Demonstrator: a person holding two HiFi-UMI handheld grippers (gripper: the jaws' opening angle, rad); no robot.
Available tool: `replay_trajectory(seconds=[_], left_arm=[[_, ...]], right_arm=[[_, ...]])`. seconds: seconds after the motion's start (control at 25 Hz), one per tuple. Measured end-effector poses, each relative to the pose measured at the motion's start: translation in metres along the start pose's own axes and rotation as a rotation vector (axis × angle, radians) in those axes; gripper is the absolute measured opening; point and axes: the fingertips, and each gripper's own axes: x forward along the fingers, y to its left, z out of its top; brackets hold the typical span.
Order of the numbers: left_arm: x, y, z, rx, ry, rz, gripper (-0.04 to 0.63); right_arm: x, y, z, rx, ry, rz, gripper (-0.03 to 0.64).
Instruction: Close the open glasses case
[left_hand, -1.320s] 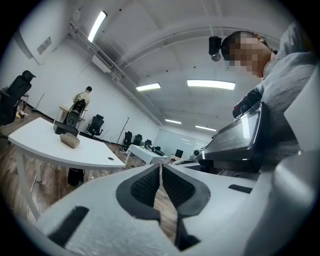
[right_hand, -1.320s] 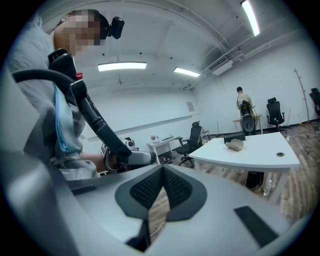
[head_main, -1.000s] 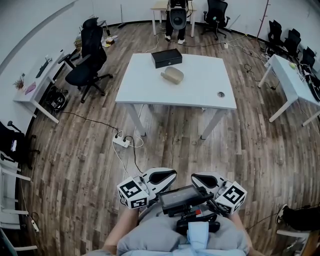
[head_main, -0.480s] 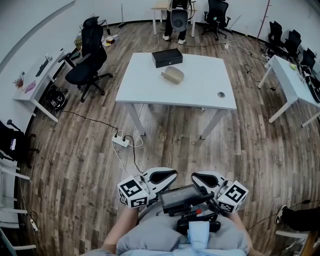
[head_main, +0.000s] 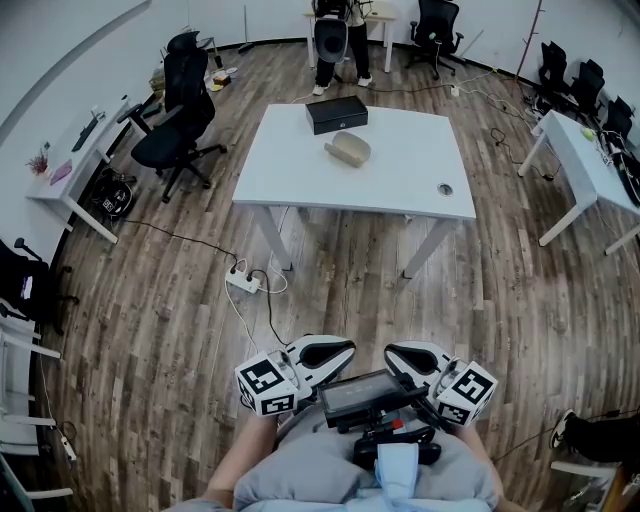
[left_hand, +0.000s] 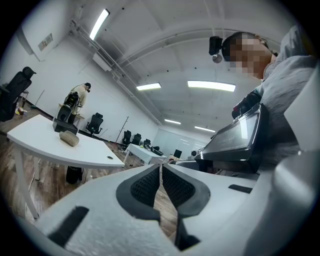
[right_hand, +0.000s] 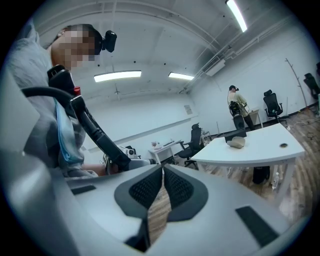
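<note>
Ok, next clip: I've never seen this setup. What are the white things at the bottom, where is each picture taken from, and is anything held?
No robot: a person holds a two-jaw gripper in each hand. The head view looks down from their head; the other two cameras ride on the grippers and look along the jaws. The left gripper and the right gripper are both shut on nothing, close to the person's body. Far across the floor, a white table carries a beige glasses case and a black box.
</note>
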Motion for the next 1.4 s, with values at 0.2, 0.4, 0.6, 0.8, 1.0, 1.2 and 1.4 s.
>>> replay_trajectory(seconds=[0.2, 0.4, 0.6, 0.8, 1.0, 1.2, 1.4], left_arm=[[-0.002, 0.003, 0.002, -0.004, -0.006, 0.009, 0.031], [-0.007, 0.008, -0.005, -0.026, -0.003, 0.014, 0.031], [-0.001, 0.011, -0.013, -0.063, 0.007, -0.004, 0.031], [0.013, 0.020, -0.010, -0.066, 0.021, -0.038, 0.031], [0.024, 0.045, -0.003, -0.069, 0.024, -0.032, 0.031], [0.044, 0.091, 0.025, -0.050, 0.014, 0.006, 0.031], [0.072, 0.138, 0.053, -0.039, 0.029, 0.040, 0.031]], right_arm=[[0.003, -0.002, 0.002, 0.000, 0.000, 0.004, 0.031], [0.011, -0.004, 0.001, -0.003, 0.005, 0.004, 0.031], [0.010, -0.011, -0.006, 0.015, 0.019, -0.015, 0.031], [0.014, -0.029, -0.009, 0.042, 0.042, -0.015, 0.031], [0.032, -0.065, 0.001, 0.026, 0.033, 0.002, 0.031], [0.062, -0.113, 0.040, 0.015, -0.008, 0.030, 0.031], [0.075, -0.166, 0.071, 0.000, -0.026, 0.020, 0.032]])
